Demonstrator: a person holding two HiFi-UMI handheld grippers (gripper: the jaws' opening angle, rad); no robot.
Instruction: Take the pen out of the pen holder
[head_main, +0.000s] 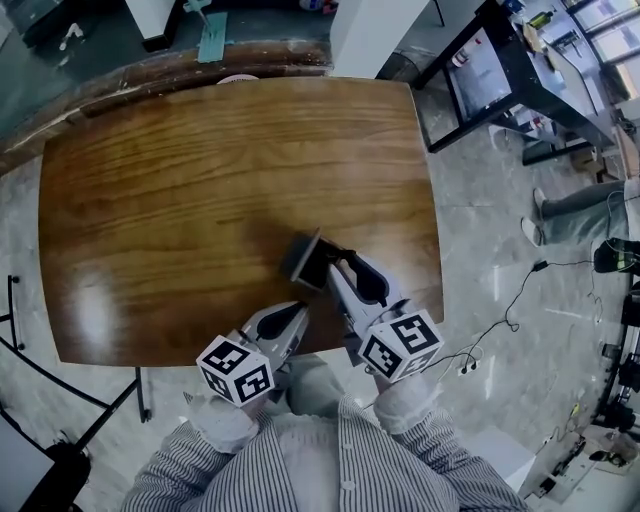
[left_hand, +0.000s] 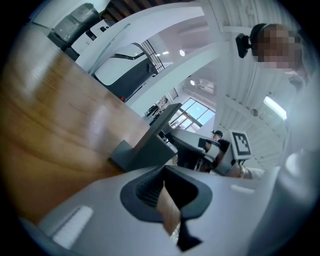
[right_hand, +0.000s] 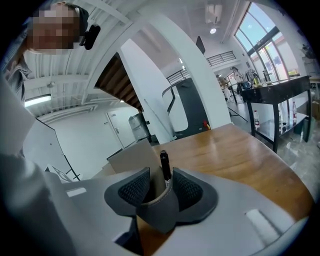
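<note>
We see the holder (head_main: 302, 258) on the counter (head_main: 150, 200), near its front edge, pen (right_hand: 164, 165) in it, within the right claw (right_hand: 161, 189).

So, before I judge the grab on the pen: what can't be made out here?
- Pen: the right gripper view shows only its black top; the holder hides the rest.
- Pen, head view: not distinguishable at the right tool.
- Holder's inside: unseen in every view.
</note>
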